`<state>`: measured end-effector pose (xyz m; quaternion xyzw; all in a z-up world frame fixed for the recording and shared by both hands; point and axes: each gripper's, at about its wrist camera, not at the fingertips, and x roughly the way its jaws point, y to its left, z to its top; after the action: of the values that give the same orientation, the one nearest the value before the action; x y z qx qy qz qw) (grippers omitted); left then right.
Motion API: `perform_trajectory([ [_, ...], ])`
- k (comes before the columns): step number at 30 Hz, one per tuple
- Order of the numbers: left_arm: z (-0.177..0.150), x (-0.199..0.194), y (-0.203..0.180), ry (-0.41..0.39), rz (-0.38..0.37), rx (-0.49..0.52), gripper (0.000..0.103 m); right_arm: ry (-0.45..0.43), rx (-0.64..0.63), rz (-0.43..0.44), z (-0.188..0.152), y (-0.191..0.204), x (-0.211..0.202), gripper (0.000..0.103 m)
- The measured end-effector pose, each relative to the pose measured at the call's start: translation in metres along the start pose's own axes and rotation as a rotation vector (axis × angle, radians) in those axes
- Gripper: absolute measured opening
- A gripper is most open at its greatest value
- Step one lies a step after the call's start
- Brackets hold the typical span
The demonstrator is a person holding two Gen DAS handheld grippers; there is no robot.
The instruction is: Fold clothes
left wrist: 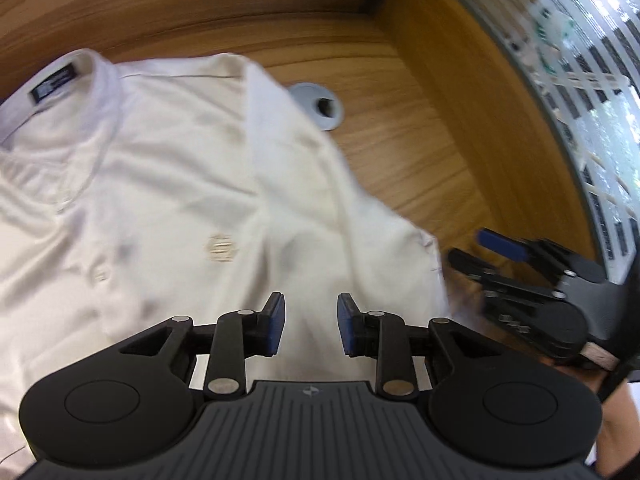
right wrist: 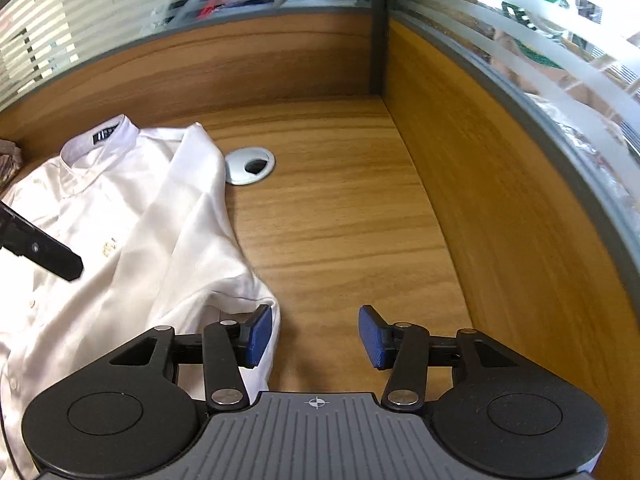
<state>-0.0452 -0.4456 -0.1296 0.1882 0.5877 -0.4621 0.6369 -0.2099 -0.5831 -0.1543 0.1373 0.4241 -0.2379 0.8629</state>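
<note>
Nearest in the left wrist view, the left gripper (left wrist: 311,326) hangs over the lower front of a white shirt (left wrist: 168,184), its jaws parted with a narrow gap and only flat cloth showing beneath that gap; nothing is pinched between the blue pads (left wrist: 276,328). In the right wrist view the right gripper (right wrist: 316,336) has its jaws spread wider. Its left pad (right wrist: 258,334) stands over the shirt's sleeve cuff (right wrist: 244,300), while its right pad is over bare wood; whether the left pad touches the cloth cannot be told, and nothing is clamped.

The shirt lies face up on the wooden desk (right wrist: 340,216), buttons (left wrist: 100,276) running down its front and a small gold emblem (left wrist: 218,246) on the chest. One sleeve (right wrist: 200,216) is folded inward over the body, its cuff at the near end, close to the right gripper. In the left wrist view the right gripper appears at the far right edge, just beyond the cuff, blurred. In the right wrist view one black finger (right wrist: 44,252) of the left gripper reaches in from the left edge over the shirt's chest.

Farther on, the collar (right wrist: 100,144) stands up with a dark label (right wrist: 105,136) inside the neck. Just beside the folded shoulder, a grey cable grommet (right wrist: 250,164) is set in the desk, its hole open. Beyond it, wood panelling (right wrist: 240,64) rises round the desk's corner, topped with striped frosted glass (right wrist: 80,20).
</note>
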Motion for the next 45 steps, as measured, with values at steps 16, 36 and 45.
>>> perform_trajectory([
  [16,-0.040,-0.031,0.045,-0.051,-0.026,-0.039,0.031,-0.029,0.092,-0.006,-0.050,0.045,-0.098,0.048],
  [36,-0.103,-0.090,0.094,0.001,-0.143,0.001,0.031,0.072,0.257,-0.002,-0.164,0.187,-0.135,0.030],
  [45,-0.092,-0.114,0.117,-0.051,-0.109,-0.013,0.040,0.065,0.277,0.017,-0.164,0.205,-0.148,0.031],
])
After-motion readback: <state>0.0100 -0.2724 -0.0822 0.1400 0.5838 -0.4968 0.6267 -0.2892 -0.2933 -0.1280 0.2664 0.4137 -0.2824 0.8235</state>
